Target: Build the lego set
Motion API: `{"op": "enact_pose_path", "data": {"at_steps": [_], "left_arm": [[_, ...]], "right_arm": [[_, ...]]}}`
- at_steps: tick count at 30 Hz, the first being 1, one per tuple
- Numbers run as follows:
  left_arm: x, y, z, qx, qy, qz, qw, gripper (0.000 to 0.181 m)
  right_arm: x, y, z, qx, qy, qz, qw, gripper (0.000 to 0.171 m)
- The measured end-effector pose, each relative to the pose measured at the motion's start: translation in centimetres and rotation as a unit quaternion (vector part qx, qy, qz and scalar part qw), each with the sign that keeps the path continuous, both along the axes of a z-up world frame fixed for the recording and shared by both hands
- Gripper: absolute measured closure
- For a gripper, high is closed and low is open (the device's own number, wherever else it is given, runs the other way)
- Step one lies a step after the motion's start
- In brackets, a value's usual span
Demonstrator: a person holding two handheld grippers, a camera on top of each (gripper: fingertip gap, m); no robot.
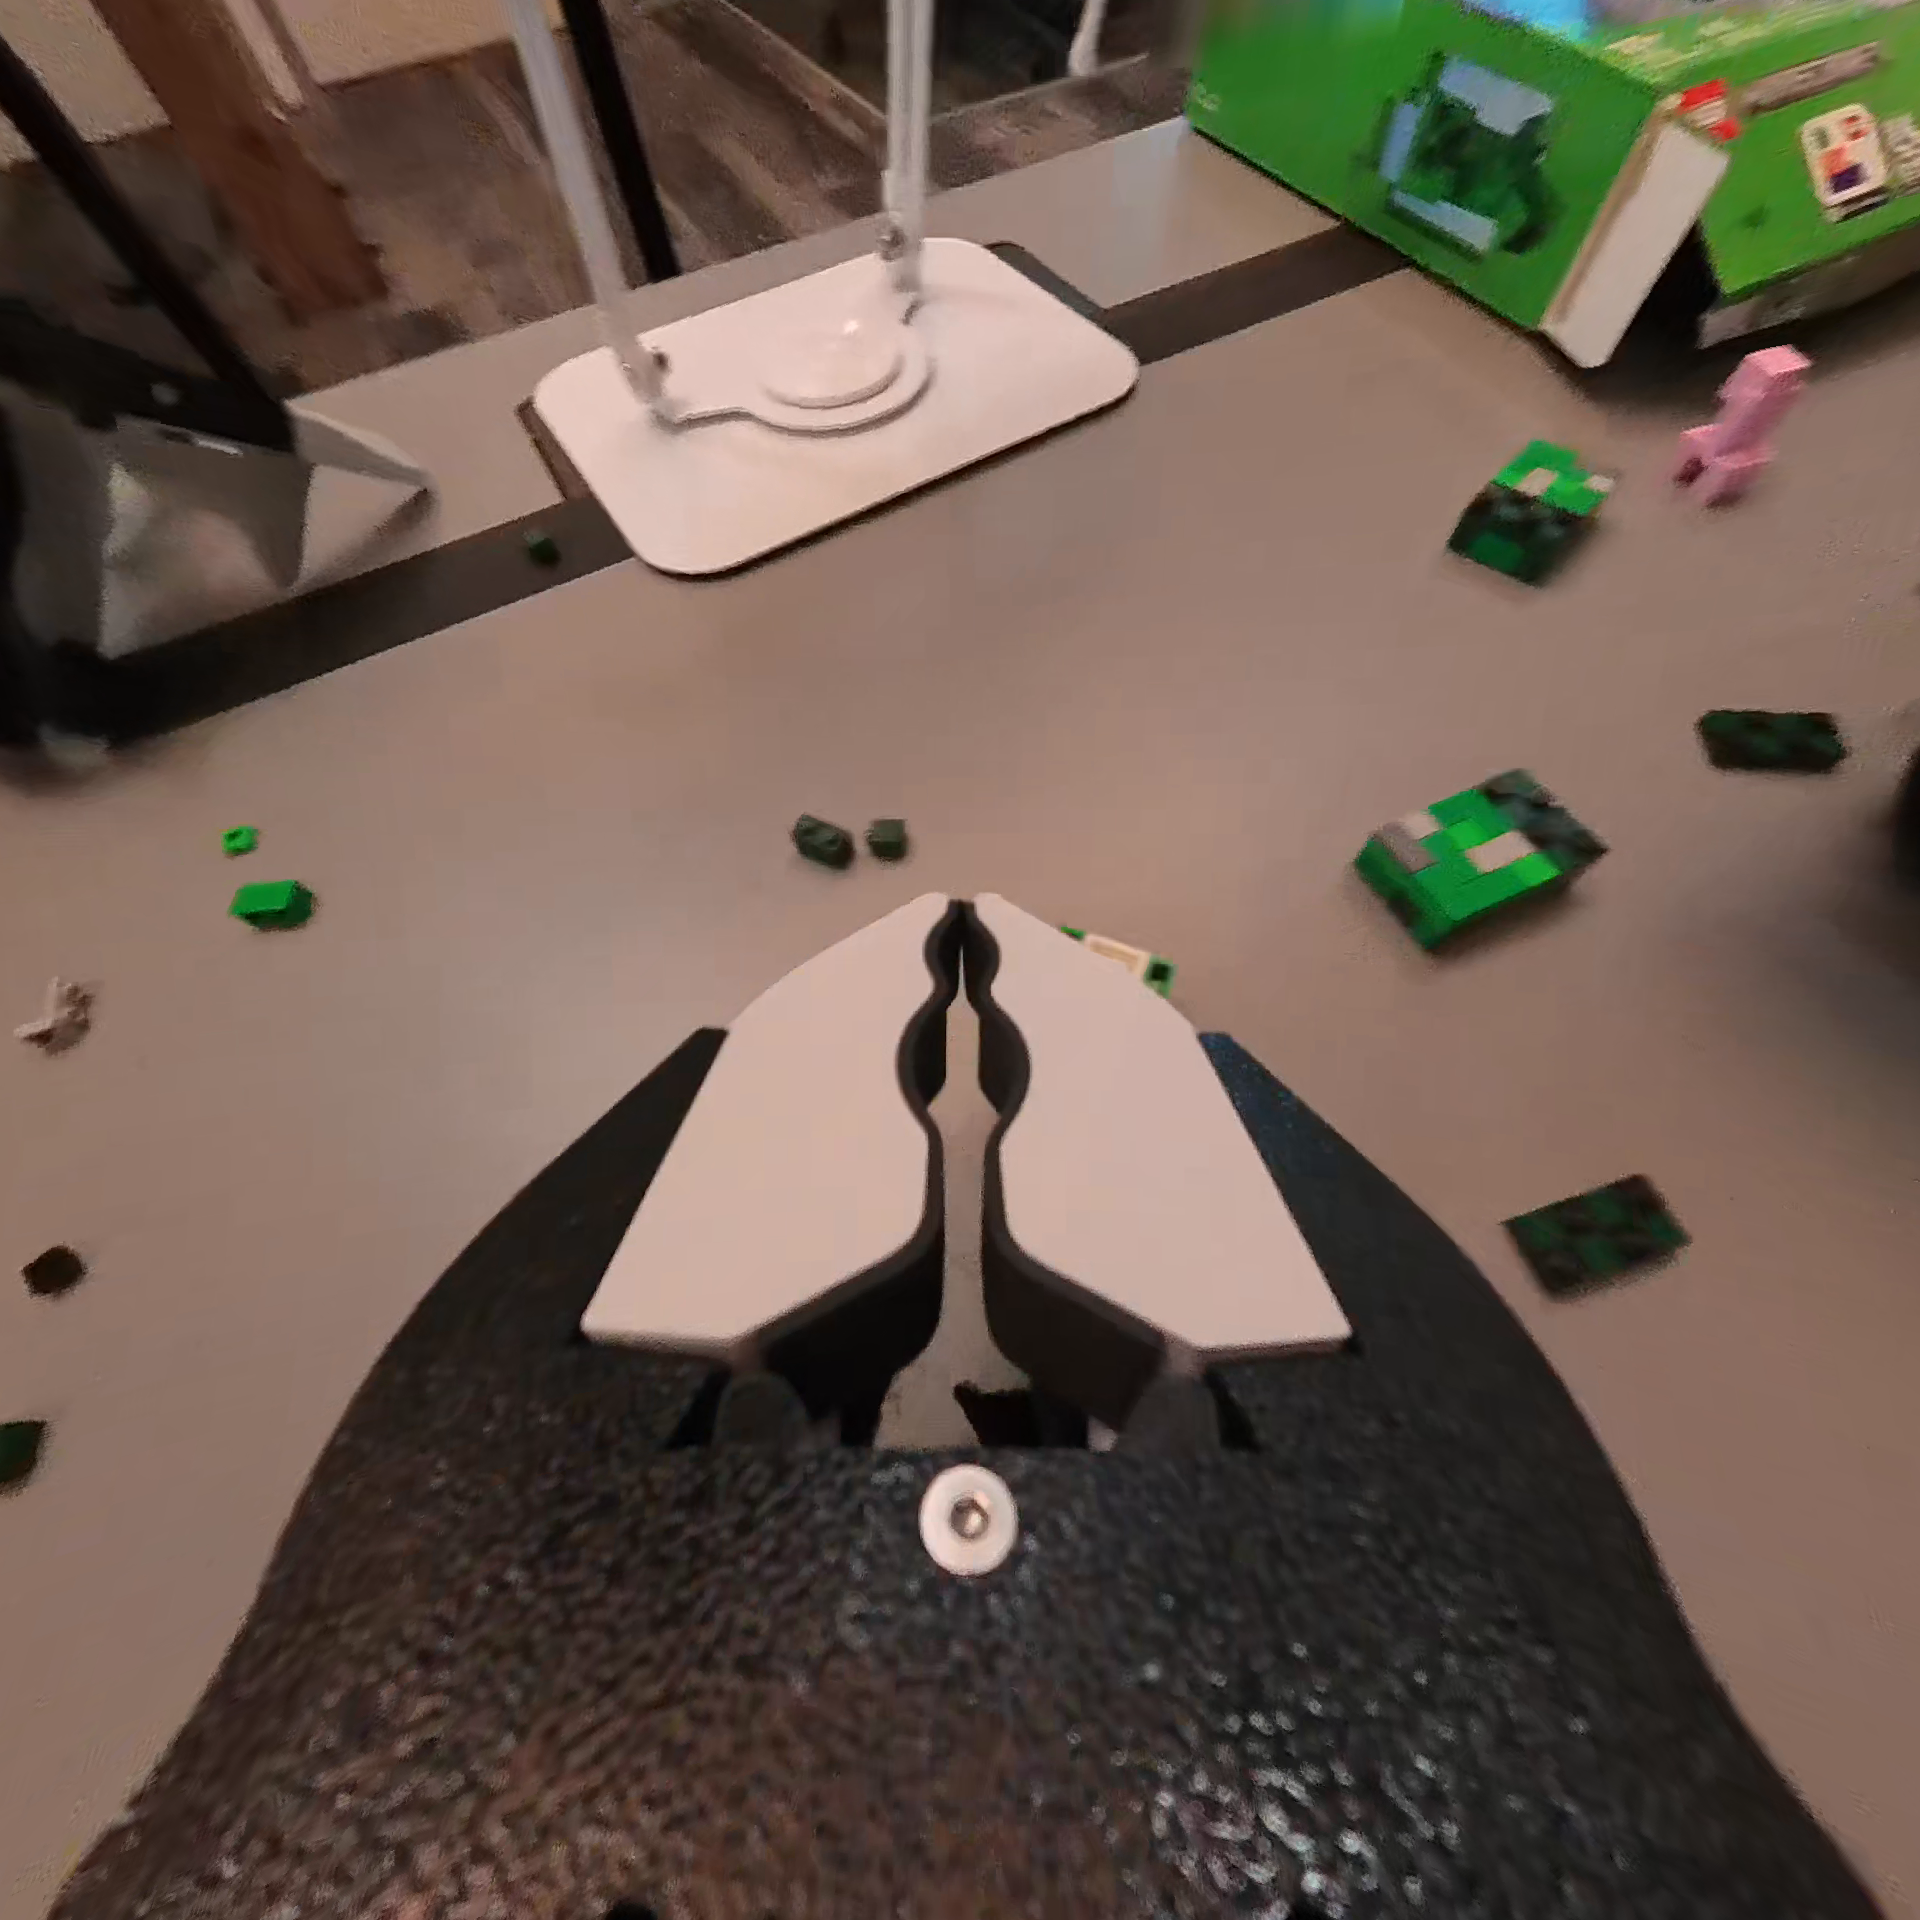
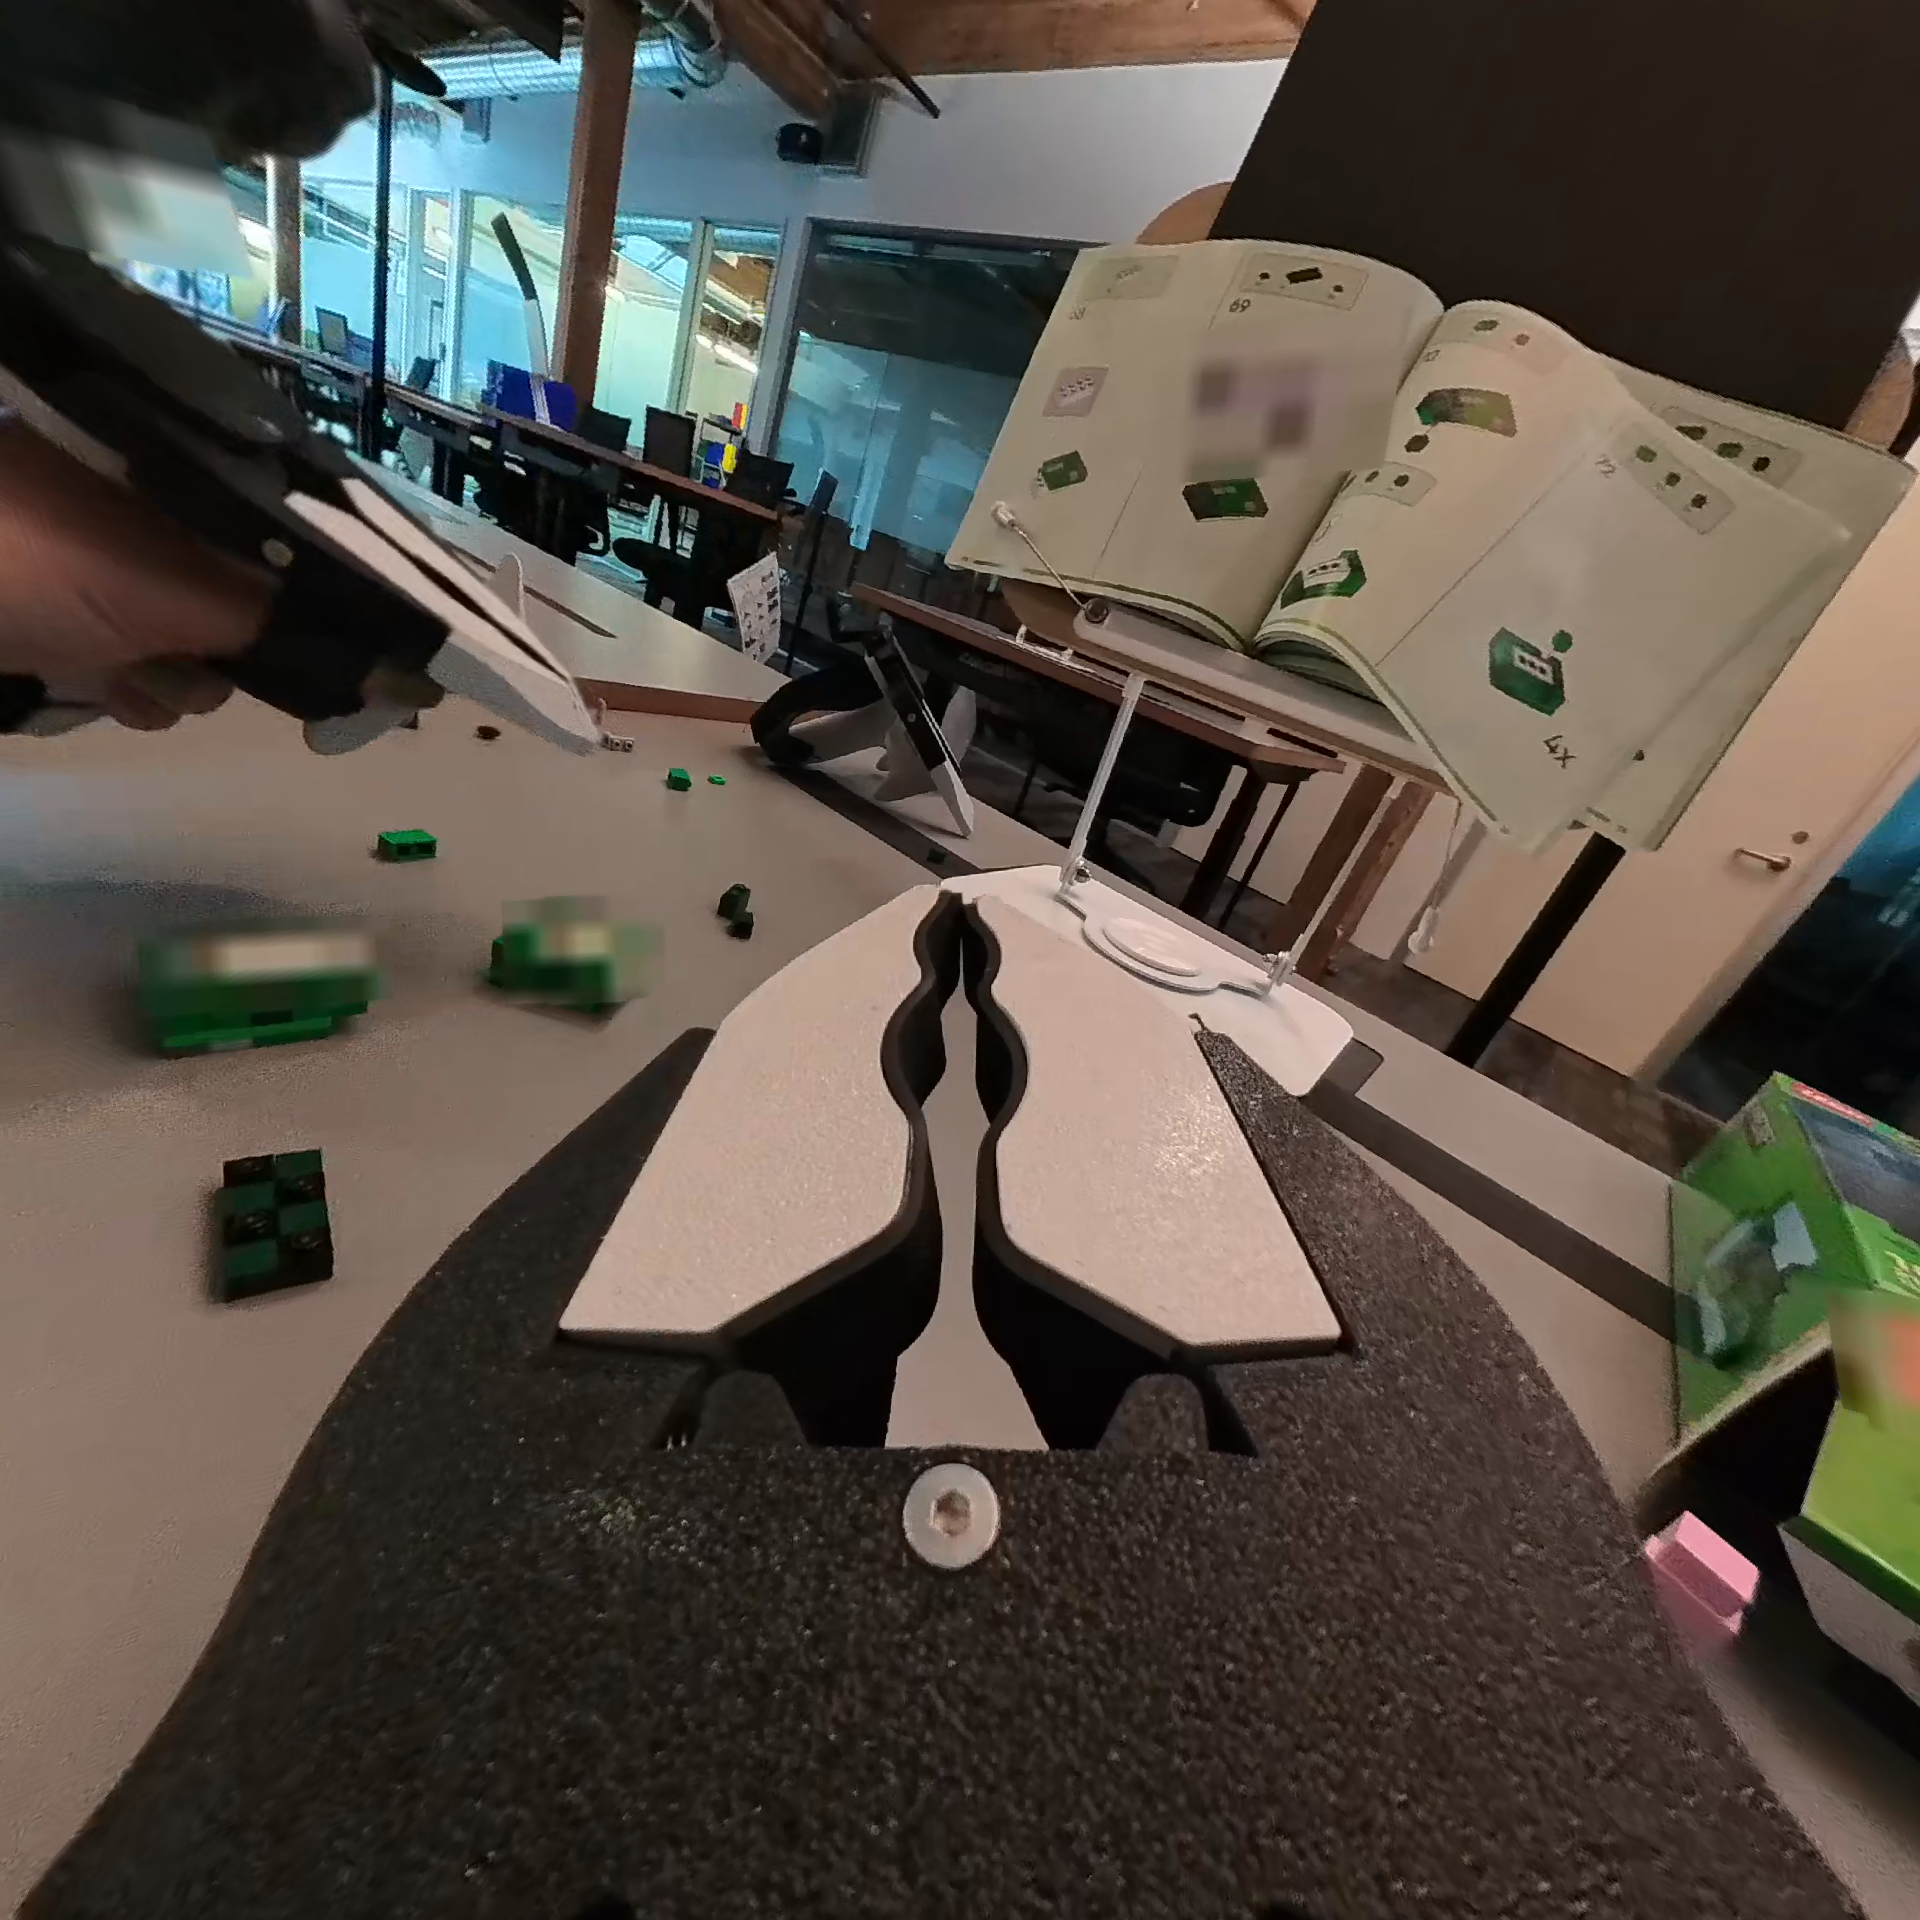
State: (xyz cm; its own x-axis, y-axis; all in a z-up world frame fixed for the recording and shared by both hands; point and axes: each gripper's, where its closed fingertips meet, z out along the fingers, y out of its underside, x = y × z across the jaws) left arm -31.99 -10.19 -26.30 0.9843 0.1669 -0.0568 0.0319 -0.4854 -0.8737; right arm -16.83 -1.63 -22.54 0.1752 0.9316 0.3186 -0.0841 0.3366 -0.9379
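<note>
- Our left claw (image 1: 961, 914) is pressed together and empty above the grey tabletop (image 1: 623, 1039); loose bricks (image 1: 847, 840) lie at 12 o'clock.
- Green blocks (image 1: 1475, 857) sit at 2 o'clock.
- Our right claw (image 2: 958, 914), also together and empty, faces the booklet (image 2: 1351, 520); we judge we're checking a step, so next pick a brick.
- An office lies behind.

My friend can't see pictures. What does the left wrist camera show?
A closed white two-finger left gripper hangs empty over a grey table scattered with small green lego bricks. Two half-built green block models lie to the right, a green cardboard box behind them.
</note>
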Motion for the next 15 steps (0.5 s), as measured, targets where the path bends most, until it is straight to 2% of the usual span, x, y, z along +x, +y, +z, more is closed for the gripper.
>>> {"op": "enact_pose_path", "data": {"at_steps": [3, 6, 9, 10, 15], "left_arm": [[0.1, 0.1, 0.3, 0.031, 0.011, -0.032, 0.999, 0.181], [1.4, 0.1, -0.3, 0.034, -0.011, -0.091, 0.995, 0.181], [1.8, -0.1, -0.4, 0.039, -0.012, -0.113, 0.993, 0.179], [1.7, -0.2, -0.6, 0.037, -0.018, -0.115, 0.992, 0.162], [3.5, -1.4, -0.7, 0.033, -0.108, -0.201, 0.973, 0.125]], "right_arm": [[0.1, 0.3, 0.1, -0.012, 0.003, -0.003, 1.0, 0.171], [0.2, 0.4, 0.1, -0.017, 0.004, -0.002, 1.0, 0.171], [0.0, 0.2, -0.1, -0.008, -0.004, -0.001, 1.0, 0.171], [-0.1, 0.0, -0.1, -0.003, -0.006, 0.0, 1.0, 0.171], [-0.2, -0.2, -0.2, -0.001, -0.008, 0.004, 1.0, 0.171]]}}
